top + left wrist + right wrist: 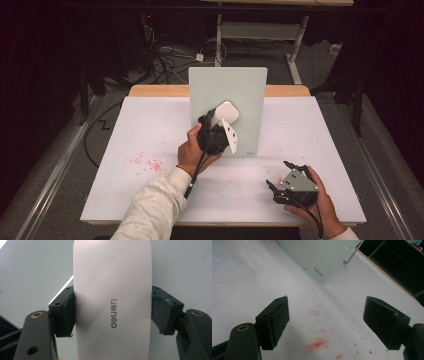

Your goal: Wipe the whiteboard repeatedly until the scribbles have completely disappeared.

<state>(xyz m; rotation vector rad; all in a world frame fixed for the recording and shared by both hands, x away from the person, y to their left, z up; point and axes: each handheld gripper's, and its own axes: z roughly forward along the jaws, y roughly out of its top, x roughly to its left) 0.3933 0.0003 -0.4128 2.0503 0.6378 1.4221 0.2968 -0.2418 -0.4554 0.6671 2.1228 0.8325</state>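
A pale upright board (247, 95) stands on the white table (145, 125) near its far middle. My left gripper (216, 124) is shut on a white oblong eraser (226, 113) marked "deli" and holds it against the board's lower left face. In the left gripper view the eraser (112, 290) runs between both pads (66, 312), with the board (30, 270) close behind. My right gripper (279, 175) rests low at the table's front right, open with nothing between its jaws. In the right gripper view it (327, 320) points over the table toward the board's corner (319, 255).
Red marker smudges (145, 162) dot the table at left, and more red smudges (318, 343) lie under the right gripper. A wooden edge (155, 90) runs behind the board. Cables (165, 55) and a desk frame (260, 30) sit on the floor beyond.
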